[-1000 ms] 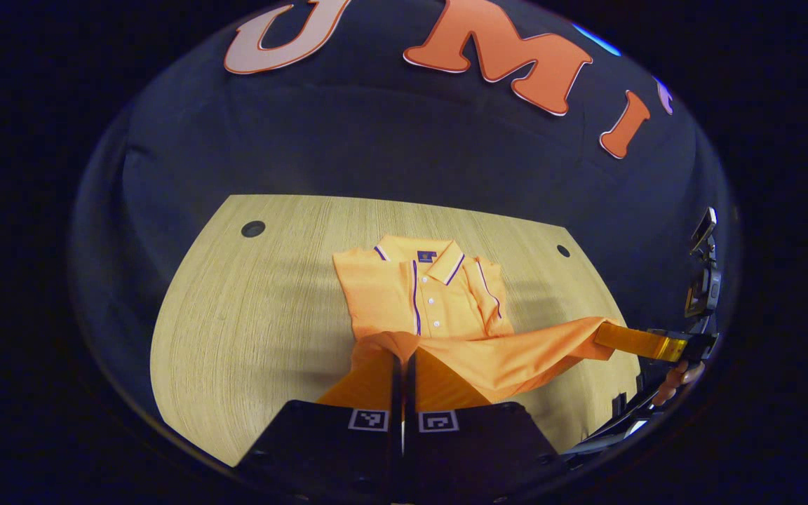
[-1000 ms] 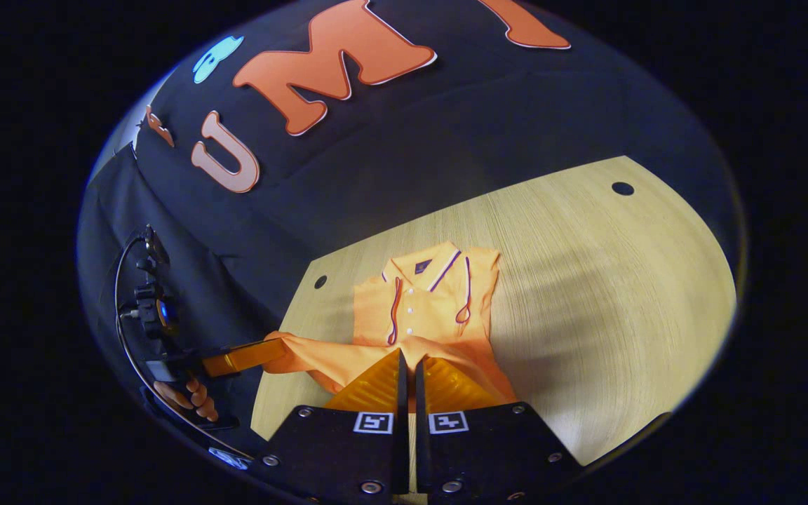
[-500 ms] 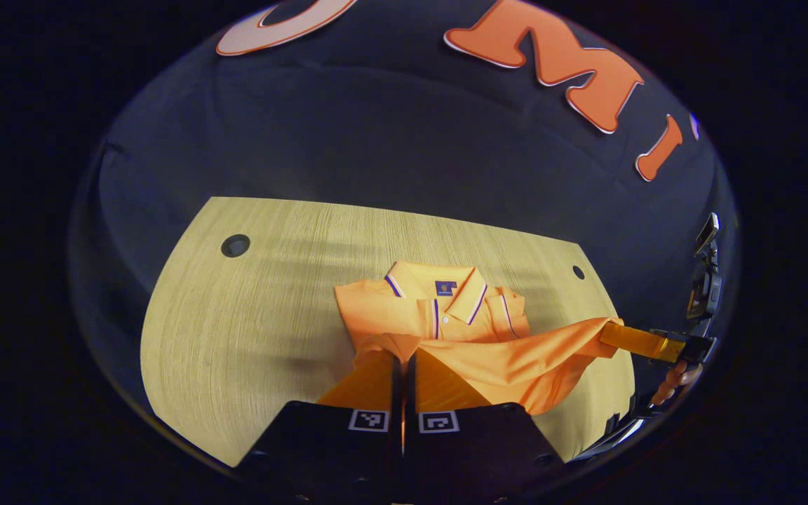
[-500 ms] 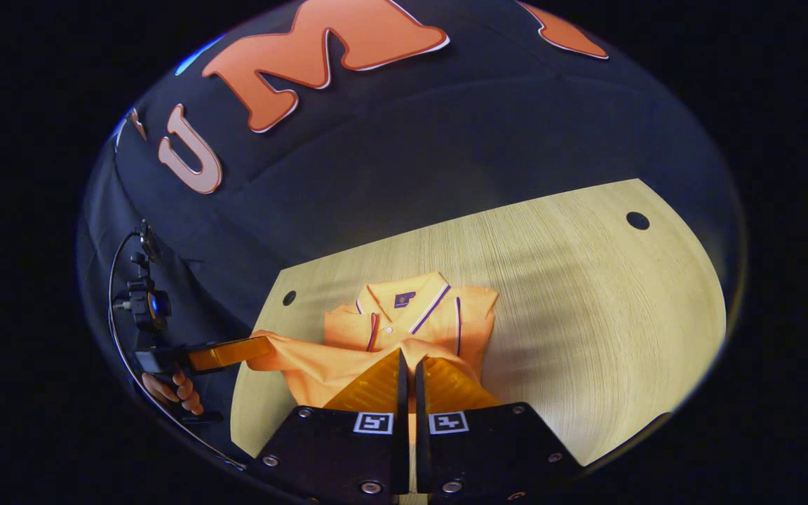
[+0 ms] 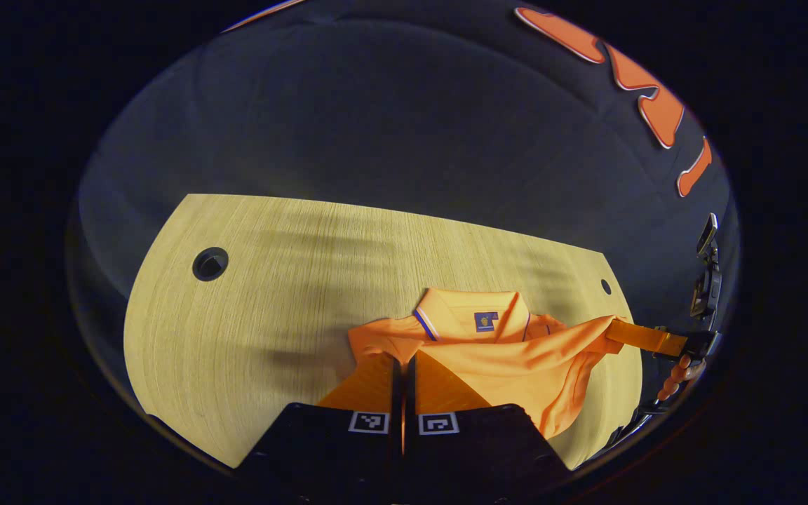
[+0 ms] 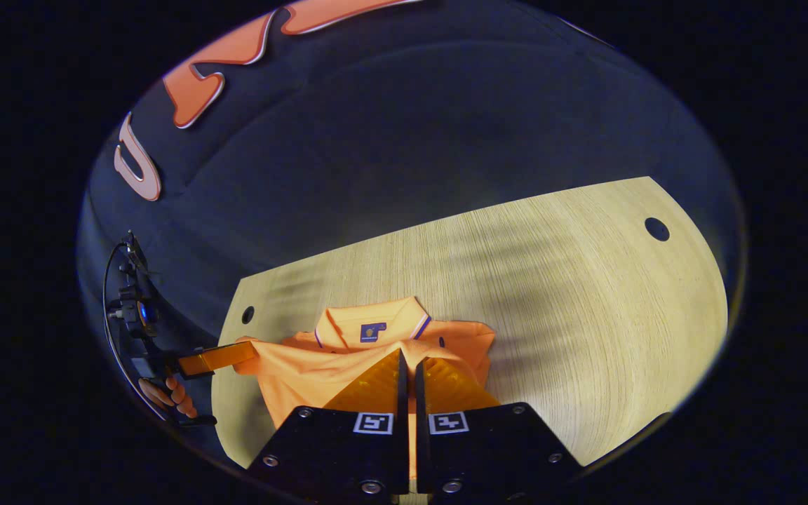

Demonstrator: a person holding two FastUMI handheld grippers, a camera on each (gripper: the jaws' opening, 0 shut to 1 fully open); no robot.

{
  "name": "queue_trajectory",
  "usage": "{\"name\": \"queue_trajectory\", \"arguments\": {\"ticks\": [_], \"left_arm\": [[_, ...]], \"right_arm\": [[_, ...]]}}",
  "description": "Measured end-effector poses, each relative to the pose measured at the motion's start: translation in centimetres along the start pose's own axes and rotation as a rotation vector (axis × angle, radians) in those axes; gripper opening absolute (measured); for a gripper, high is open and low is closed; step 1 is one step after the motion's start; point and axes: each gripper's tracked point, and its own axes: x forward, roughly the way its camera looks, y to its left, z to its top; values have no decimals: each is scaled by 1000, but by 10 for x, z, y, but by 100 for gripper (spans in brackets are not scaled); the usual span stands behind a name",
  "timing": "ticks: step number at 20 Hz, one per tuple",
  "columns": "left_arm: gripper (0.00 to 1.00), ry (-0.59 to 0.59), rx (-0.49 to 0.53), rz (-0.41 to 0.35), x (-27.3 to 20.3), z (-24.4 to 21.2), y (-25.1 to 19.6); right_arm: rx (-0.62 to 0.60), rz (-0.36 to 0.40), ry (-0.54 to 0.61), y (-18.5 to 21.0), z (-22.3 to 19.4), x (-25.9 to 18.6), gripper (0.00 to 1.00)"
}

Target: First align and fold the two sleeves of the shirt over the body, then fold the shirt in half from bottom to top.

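The shirt [image 5: 516,358] hem has been carried up to the collar [image 5: 470,319]; both tools, left tool [image 5: 402,361] and right tool [image 6: 407,361], are clamped on it, with bare bench [image 5: 271,280] toward 10 o'clock.

The shirt [image 5: 516,358] is orange, its collar [image 5: 470,315] edged purple and white; the table [image 5: 271,280] is pale woodgrain.

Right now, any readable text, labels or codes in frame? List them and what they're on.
Neck label on the shirt: a small dark patch with a light mark, too small to read.
Square coded markers on the left gripper and right gripper: black-and-white patterns, no words or numbers.
Table: no text.
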Motion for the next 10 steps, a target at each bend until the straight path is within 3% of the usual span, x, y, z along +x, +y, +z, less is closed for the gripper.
{"name": "queue_trajectory", "arguments": {"ticks": [4,5,6,7,8,10], "left_arm": [[1,28,-8,13,24,-2,3],[6,32,-12,23,30,-4,6],[20,42,-23,40,23,-7,8],[26,43,-32,42,20,-8,8],[44,30,-44,42,17,-6,7],[81,-13,-40,66,2,0,9]], "right_arm": [[57,-60,8,-12,6,24,5],[76,-62,20,-13,7,25,7],[78,-62,13,-12,8,22,15],[61,-69,-7,-13,11,18,35],[41,-68,-26,-13,14,11,41],[7,-62,-44,-8,17,-5,70]]}}
